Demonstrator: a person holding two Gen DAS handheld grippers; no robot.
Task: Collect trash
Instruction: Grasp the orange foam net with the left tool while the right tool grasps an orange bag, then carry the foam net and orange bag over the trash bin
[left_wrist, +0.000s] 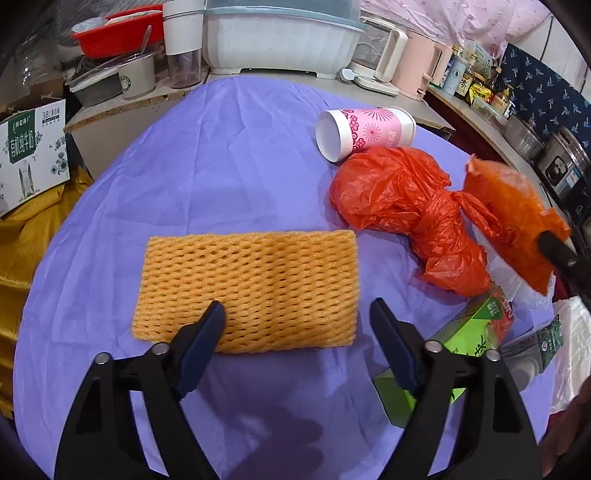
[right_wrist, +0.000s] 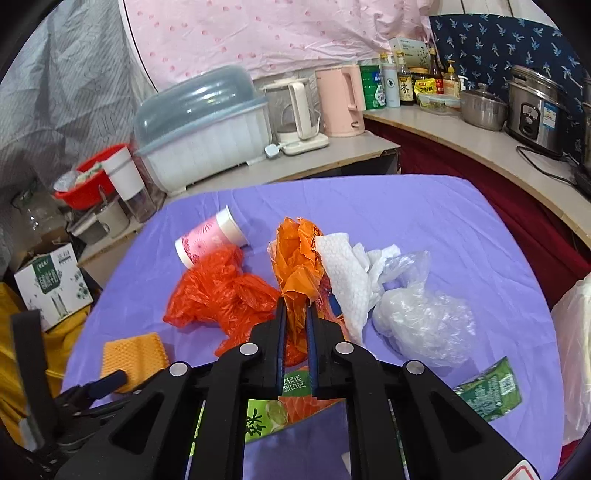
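Left wrist view: your left gripper (left_wrist: 297, 314) hangs over the purple cloth (left_wrist: 221, 155) with its jaws spread wide and nothing between the pads. The yellow foam net (left_wrist: 247, 290) lies flat just ahead, its long axis running crosswise to the jaws; the left fingertip overlaps its near edge, though contact cannot be judged. Beyond the right fingertip lie the knotted red plastic bag (left_wrist: 402, 206) and, farther off, the pink paper cup (left_wrist: 365, 133) on its side, open mouth turned toward the left. Beside the right finger sits a green carton (left_wrist: 476, 325) with partly hidden lettering.

In the right wrist view, your right gripper (right_wrist: 295, 308) has its jaws pressed together on an orange wrapper (right_wrist: 295, 258), which stands up ahead of the tips. White paper towel (right_wrist: 343, 280) and a clear plastic bag (right_wrist: 421, 314) lie right of the jaws.
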